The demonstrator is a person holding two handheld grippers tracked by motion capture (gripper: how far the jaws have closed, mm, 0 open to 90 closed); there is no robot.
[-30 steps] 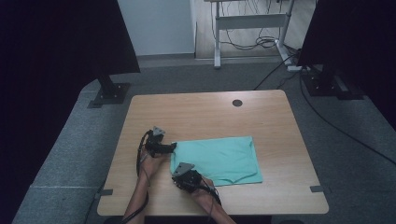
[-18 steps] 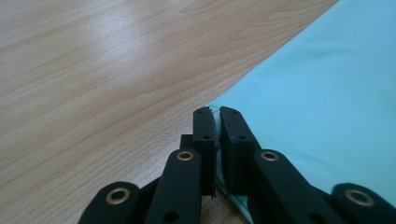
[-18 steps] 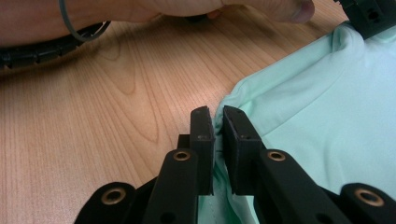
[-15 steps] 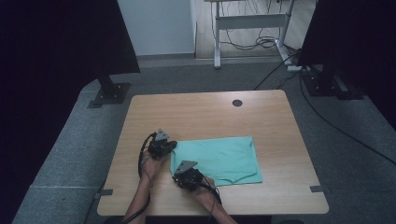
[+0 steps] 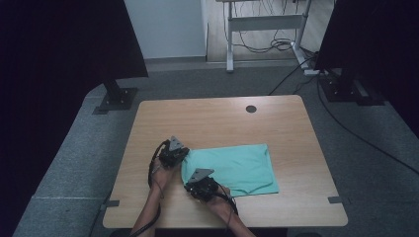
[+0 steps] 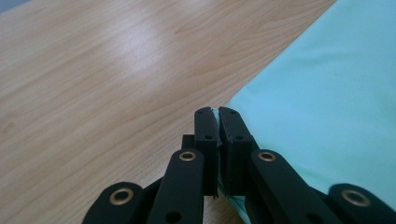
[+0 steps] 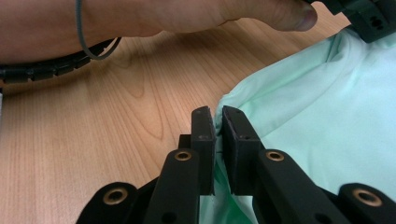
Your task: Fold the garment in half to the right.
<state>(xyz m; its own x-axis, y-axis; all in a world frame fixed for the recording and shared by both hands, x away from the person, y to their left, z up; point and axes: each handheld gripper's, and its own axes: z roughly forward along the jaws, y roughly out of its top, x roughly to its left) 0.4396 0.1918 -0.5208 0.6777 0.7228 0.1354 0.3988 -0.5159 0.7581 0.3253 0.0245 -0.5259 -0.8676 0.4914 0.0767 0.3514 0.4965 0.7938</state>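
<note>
A mint-green cloth lies flat on the wooden table, toward its near side. My left gripper is shut on the cloth's far left corner; in the left gripper view the black jaws pinch a thin edge of the cloth. My right gripper is shut on the near left corner, where the cloth bunches between the jaws. The left hand and the left gripper show just beyond in the right gripper view.
A round cable hole sits near the table's far edge. Dark panels on floor stands flank the table at left and right. A metal desk frame with cables stands behind, on grey carpet.
The left hand has edged slightly right and up at the cloth's far left corner, and the cloth's left edge now curves up between the two grippers. The right hand has stayed put.
</note>
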